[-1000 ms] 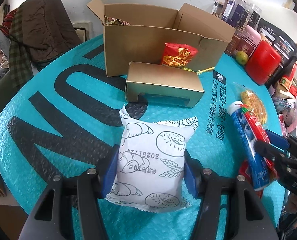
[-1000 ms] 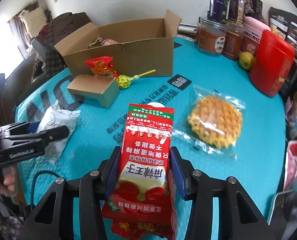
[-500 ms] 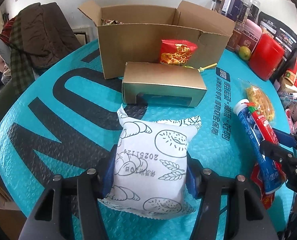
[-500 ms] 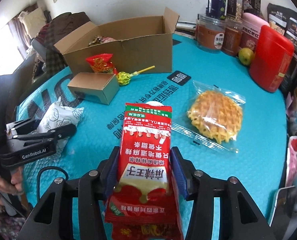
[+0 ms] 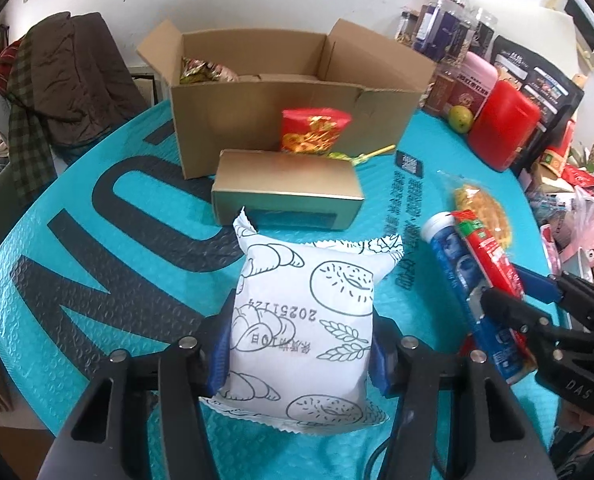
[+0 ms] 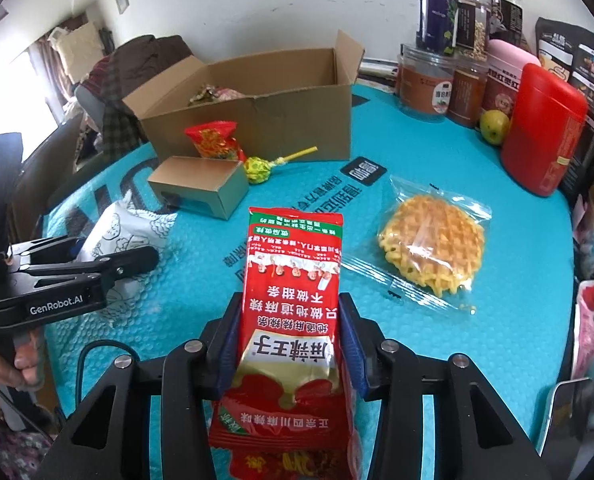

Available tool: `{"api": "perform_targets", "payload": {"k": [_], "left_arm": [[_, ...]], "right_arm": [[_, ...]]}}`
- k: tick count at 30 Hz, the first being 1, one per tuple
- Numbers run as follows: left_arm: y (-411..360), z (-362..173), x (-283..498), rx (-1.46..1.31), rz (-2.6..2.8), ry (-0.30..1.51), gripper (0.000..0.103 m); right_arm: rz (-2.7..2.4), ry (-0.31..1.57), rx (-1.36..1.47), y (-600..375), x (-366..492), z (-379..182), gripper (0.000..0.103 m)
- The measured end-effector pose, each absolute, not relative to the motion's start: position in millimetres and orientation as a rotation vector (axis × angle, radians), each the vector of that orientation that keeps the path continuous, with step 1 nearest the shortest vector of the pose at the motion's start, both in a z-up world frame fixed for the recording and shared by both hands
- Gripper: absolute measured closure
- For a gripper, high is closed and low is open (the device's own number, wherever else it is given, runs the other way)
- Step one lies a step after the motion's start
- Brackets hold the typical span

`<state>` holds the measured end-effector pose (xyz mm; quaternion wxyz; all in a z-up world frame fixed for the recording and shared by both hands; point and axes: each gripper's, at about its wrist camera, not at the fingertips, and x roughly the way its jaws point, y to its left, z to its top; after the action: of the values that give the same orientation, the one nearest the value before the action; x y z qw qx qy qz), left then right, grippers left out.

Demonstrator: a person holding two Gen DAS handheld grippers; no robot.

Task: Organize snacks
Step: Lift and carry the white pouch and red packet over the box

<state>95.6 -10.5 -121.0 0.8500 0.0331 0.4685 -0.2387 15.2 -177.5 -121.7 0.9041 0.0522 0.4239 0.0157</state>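
My left gripper is closing its blue pads on a white bread packet printed with croissants, held just over the teal mat. My right gripper is closing on a red spicy-strip packet, and both pads press its sides. In the left wrist view a blue tube with a white cap runs alongside that red packet; I cannot tell whether the tube is in the grip. The open cardboard box stands at the back with wrapped snacks inside.
A gold carton, a red candy pouch and a lollipop lie before the box. A bagged waffle lies right of my right gripper. Jars, a red canister and a green fruit line the back right. A hand holds the left gripper.
Both packets stay between their pads. The left view now looks further into the cardboard box, and the white packet looks a little more squeezed.
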Motion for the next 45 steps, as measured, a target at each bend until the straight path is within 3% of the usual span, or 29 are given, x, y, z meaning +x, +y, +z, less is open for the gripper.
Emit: {"api": "perform_targets", "payload": {"k": [27,45], "left_arm": [[-8,-58,62,0.024,-0.597,0.844,0.049],[-7,16,95,-0.014,-0.607,0.637,0.049]], "right_arm": [[0.076,0.717,0.038,-154,-18,-70,0.061],[0.129,0.552,-0.056,-144,21,2,0.061]]}}
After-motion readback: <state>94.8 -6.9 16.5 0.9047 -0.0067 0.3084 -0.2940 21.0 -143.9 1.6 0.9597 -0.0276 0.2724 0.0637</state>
